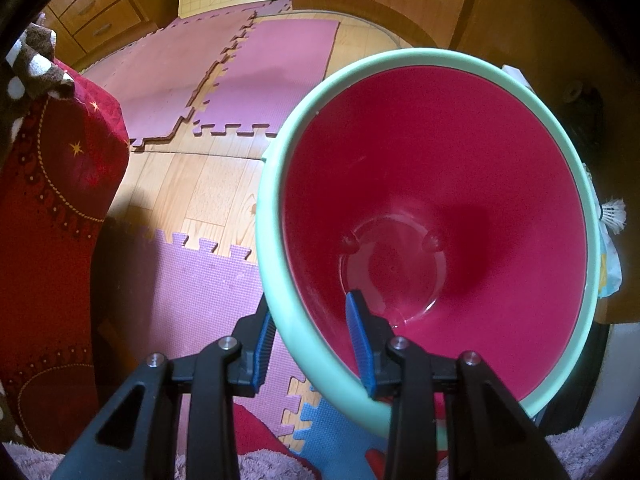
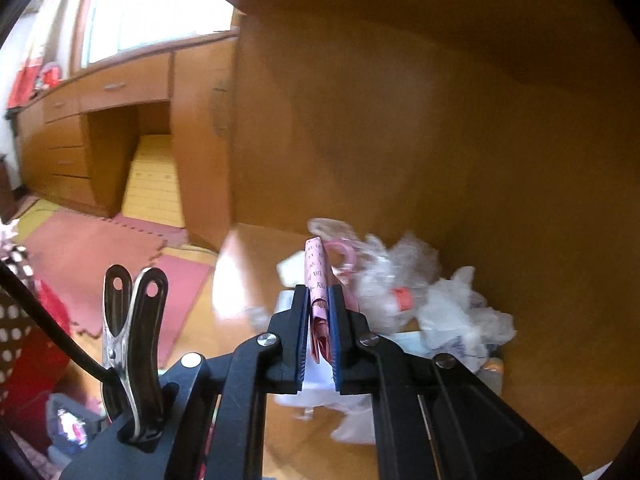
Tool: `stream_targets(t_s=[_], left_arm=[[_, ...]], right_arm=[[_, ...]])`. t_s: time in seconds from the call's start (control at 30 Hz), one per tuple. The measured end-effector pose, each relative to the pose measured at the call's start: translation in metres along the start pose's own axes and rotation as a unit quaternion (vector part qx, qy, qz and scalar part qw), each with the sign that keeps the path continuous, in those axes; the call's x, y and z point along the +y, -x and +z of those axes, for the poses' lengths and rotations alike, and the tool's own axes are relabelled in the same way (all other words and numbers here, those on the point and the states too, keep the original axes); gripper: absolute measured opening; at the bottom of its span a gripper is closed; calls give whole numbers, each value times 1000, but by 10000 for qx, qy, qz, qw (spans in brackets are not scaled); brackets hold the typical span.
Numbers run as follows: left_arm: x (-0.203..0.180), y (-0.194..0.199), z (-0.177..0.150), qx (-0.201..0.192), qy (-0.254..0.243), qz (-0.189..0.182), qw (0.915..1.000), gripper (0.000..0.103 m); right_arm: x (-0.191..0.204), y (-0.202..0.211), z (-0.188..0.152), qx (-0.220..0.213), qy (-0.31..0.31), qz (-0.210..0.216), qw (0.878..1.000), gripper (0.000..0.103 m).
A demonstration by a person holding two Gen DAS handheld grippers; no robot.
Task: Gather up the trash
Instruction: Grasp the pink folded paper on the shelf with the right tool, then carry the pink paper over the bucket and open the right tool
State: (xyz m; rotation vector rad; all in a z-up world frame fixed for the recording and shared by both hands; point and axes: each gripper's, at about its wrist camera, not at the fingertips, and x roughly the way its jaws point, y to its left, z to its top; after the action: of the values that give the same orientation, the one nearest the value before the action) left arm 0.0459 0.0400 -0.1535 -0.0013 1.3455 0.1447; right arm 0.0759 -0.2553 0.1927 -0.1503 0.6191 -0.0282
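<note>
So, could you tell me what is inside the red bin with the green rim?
The red bin looks empty: bare walls and a shiny bottom. The left gripper clamps its rim, one finger hiding a strip of inner wall.

The only print I can make out stands on the pink folded paper (image 2: 318,280) pinched between my right gripper's (image 2: 319,300) jaws: a column of dark characters, East Asian in look, one resembling 回, the rest too small and blurred for me to read. A red tag (image 2: 403,298) on the clear plastic wrapping (image 2: 400,272) behind shows no legible marks. Nothing in my left view carries readable text.
</note>
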Motion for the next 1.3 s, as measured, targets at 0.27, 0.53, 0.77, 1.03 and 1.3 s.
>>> stream_targets(t_s=[0.27,0.53,0.77,1.03,1.3], left_arm=[[1,0,-1,16,32,-29,10000,37],[1,0,-2,20,45,-33,10000,37],[1,0,-1,24,48,-35,10000,37],[1,0,-1,24,49,-29,10000,37],[2,0,-1,37,53,-22,10000,37]], right_arm=[[59,26,-21,9,405,709,9967,10],[108,16,-58,353,571,1338,9887,10],[134,-24,-104,944,510,1702,9795,10],[156,-72,-159,1650,402,1900,9670,10],[173,-119,-207,2304,393,1948,9526,11]])
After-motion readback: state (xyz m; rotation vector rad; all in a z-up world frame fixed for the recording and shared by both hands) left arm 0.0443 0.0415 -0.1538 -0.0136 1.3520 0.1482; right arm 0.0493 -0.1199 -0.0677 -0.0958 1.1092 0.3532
